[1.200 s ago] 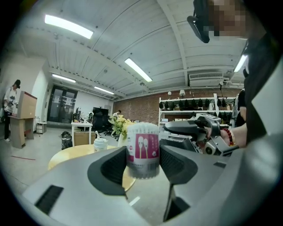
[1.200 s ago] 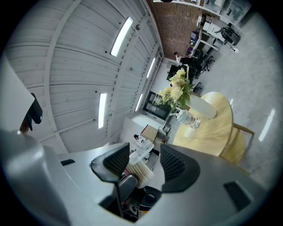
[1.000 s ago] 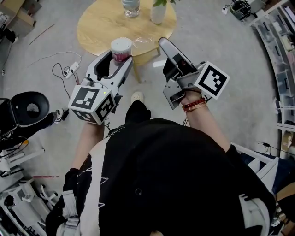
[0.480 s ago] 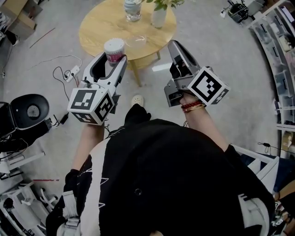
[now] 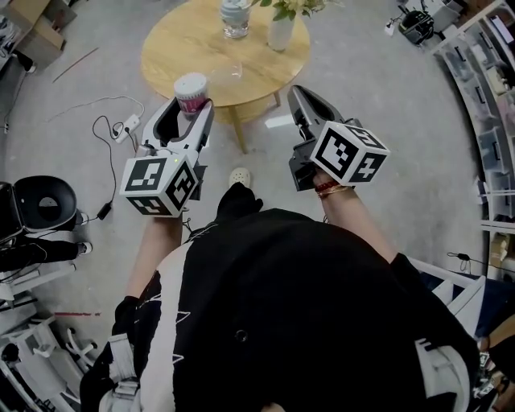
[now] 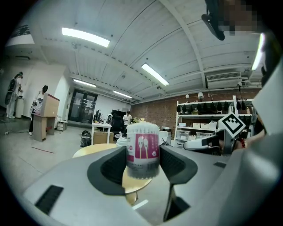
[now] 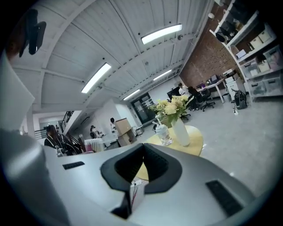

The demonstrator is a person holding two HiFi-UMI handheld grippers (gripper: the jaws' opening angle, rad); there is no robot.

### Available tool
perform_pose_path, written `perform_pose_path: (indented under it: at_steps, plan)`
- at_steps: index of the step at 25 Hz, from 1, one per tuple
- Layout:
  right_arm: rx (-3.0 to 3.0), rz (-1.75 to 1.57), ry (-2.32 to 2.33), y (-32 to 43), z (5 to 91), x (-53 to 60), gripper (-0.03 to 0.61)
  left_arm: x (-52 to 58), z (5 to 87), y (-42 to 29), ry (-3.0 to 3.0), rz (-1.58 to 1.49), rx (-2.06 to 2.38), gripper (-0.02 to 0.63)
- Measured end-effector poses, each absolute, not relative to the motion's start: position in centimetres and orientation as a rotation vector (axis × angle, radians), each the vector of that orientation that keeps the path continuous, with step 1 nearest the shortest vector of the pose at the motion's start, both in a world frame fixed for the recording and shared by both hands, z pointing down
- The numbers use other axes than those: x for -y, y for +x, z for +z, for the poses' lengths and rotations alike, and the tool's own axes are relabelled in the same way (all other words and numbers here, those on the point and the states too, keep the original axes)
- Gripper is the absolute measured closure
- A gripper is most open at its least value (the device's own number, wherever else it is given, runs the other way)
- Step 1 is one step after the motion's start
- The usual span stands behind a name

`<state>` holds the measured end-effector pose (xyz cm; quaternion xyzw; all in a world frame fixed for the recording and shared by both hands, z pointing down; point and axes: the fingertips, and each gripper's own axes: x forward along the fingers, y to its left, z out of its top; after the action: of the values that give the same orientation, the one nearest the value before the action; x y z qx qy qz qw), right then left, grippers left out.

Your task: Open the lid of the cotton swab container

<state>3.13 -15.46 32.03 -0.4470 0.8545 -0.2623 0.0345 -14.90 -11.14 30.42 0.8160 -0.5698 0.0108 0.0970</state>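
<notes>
The cotton swab container (image 5: 191, 87), a small round tub with a pink label and a white top, stands upright between the jaws of my left gripper (image 5: 191, 105), which is shut on its sides. The left gripper view shows the container (image 6: 142, 148) pinched between the dark pads, in the air short of the round wooden table (image 5: 185, 40). My right gripper (image 5: 296, 95) hovers to the right of it, apart from the container, shut with nothing between its jaws. A clear round thing (image 5: 228, 71) lies on the table beyond the container.
A white vase of flowers (image 5: 282, 28) and a glass jar (image 5: 236, 16) stand at the table's far side. Cables and a power strip (image 5: 125, 125) lie on the floor at left, near a black round device (image 5: 48, 201). Shelving (image 5: 483, 80) lines the right.
The right gripper has rolled so that its marker cube faces up, has sunk a little, and its jaws have shut on nothing. The left gripper has drifted left with the container.
</notes>
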Motion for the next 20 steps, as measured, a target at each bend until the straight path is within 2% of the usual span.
perform_pose_path:
  at_steps: [20]
  plan:
    - [-2.779,-0.787,-1.458,2.2,34.5,15.3,0.574,11.5,32.8,-15.6,2.366,0.068,1.678,0.37]
